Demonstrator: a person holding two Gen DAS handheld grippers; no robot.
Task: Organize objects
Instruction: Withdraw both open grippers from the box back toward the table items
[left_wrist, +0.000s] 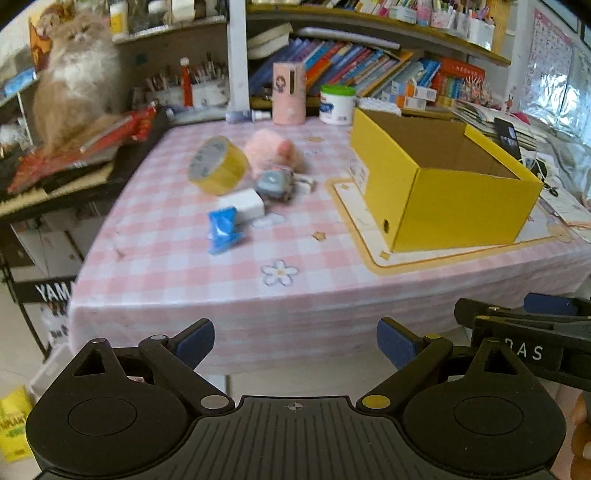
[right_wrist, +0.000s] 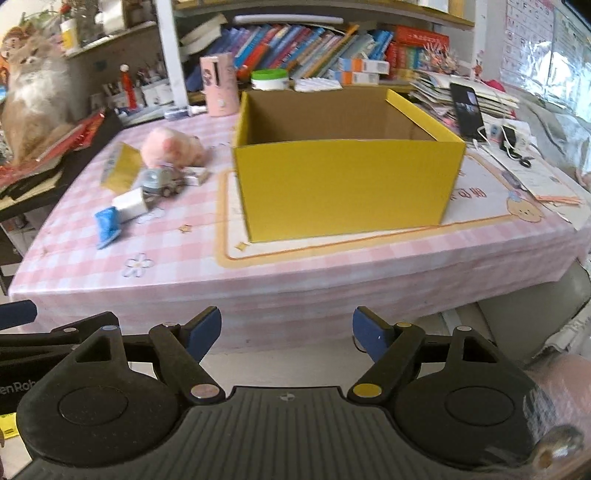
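An open yellow cardboard box (left_wrist: 454, 206) (right_wrist: 343, 188) stands on the pink checked table, its inside bare. Left of it lies a cluster: a yellow tape roll (left_wrist: 218, 164) (right_wrist: 120, 168), a pink plush toy (left_wrist: 273, 149) (right_wrist: 171, 147), a grey toy car (left_wrist: 275, 184) (right_wrist: 162, 182), a white charger block (left_wrist: 243, 205) (right_wrist: 129, 205) and a blue packet (left_wrist: 223, 230) (right_wrist: 107, 223). My left gripper (left_wrist: 295, 343) is open and empty, held off the table's front edge. My right gripper (right_wrist: 287, 332) is open and empty too, in front of the box.
A cat (left_wrist: 75, 77) sits on a stack at the back left. A pink cylinder (left_wrist: 289, 92) and a white tub (left_wrist: 337, 104) stand at the table's back. Bookshelves rise behind. A phone (right_wrist: 467, 110) and cables lie right of the box. The table (right_wrist: 295, 273) has a front edge close to both grippers.
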